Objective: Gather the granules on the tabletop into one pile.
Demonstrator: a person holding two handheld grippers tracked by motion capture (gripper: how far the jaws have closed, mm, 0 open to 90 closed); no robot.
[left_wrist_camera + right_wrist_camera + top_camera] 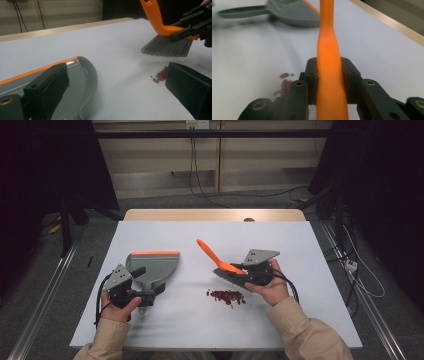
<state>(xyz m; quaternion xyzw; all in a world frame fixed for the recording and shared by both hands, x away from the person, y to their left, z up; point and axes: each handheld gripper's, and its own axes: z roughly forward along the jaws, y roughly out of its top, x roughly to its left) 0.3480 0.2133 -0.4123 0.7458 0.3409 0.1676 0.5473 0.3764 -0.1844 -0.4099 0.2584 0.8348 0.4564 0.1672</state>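
My right gripper [329, 82] pinches the brush [222, 264] by its orange handle, both pads pressed against its sides, the grey bristles [166, 46] hanging just above the white table [300, 250]. The little pile of red beans [226, 296] lies just under and beside the bristles, toward me. My left gripper [147, 287] stands spread at the grey dustpan's [156, 266] handle end, its orange lip at the far side, well apart from the beans.
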